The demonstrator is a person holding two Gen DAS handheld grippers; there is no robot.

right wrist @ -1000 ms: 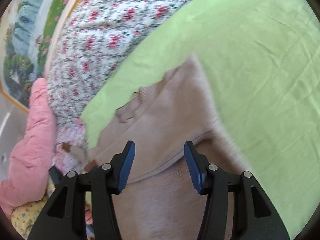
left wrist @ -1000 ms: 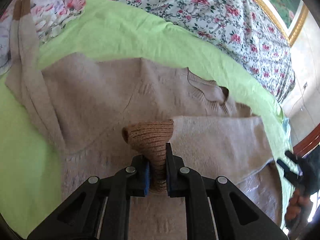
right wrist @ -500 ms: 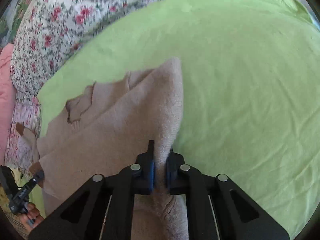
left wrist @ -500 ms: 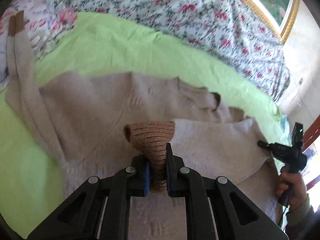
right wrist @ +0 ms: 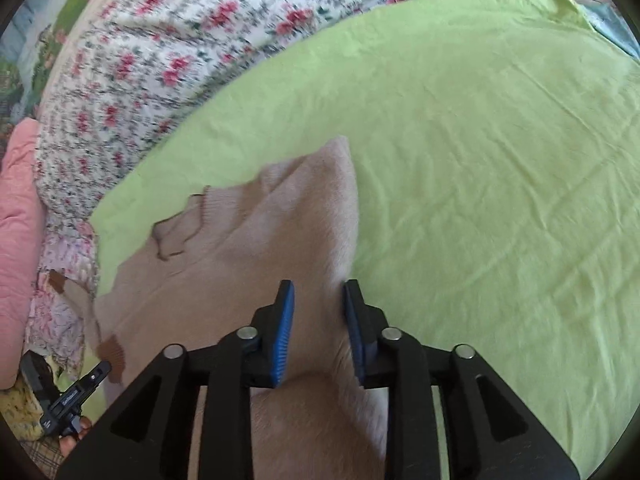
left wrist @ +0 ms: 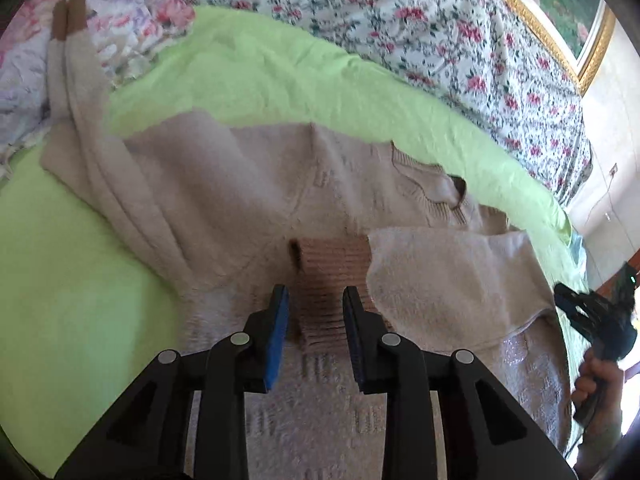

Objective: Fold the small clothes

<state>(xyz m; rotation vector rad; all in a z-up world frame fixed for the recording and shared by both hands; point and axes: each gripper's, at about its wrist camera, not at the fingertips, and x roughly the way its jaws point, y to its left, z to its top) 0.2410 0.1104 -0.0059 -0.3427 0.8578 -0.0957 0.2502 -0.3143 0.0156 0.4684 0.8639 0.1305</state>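
Note:
A beige knit sweater (left wrist: 240, 184) lies spread on the green sheet (left wrist: 280, 80). One sleeve (left wrist: 440, 280) is folded across its body, and the brown ribbed cuff (left wrist: 332, 256) lies flat on the chest. My left gripper (left wrist: 316, 312) hangs just over that cuff. Its jaws are opening and the cuff's near end lies loose between them. The other sleeve (left wrist: 76, 92) trails off to the far left. In the right wrist view my right gripper (right wrist: 318, 312) straddles the sweater's (right wrist: 240, 272) folded side edge. Its jaws are opening and the pads stand off the knit.
A floral quilt (left wrist: 400, 20) borders the sheet at the back, and a pink quilt (right wrist: 16, 240) lies at the far left. A gold picture frame (left wrist: 560, 20) hangs beyond. Bare green sheet (right wrist: 480, 160) spreads to the right of the sweater.
My left jaws let go of the cuff, which dropped flat onto the sweater. My right jaws closed on the sweater's side edge half a second ago and have since parted.

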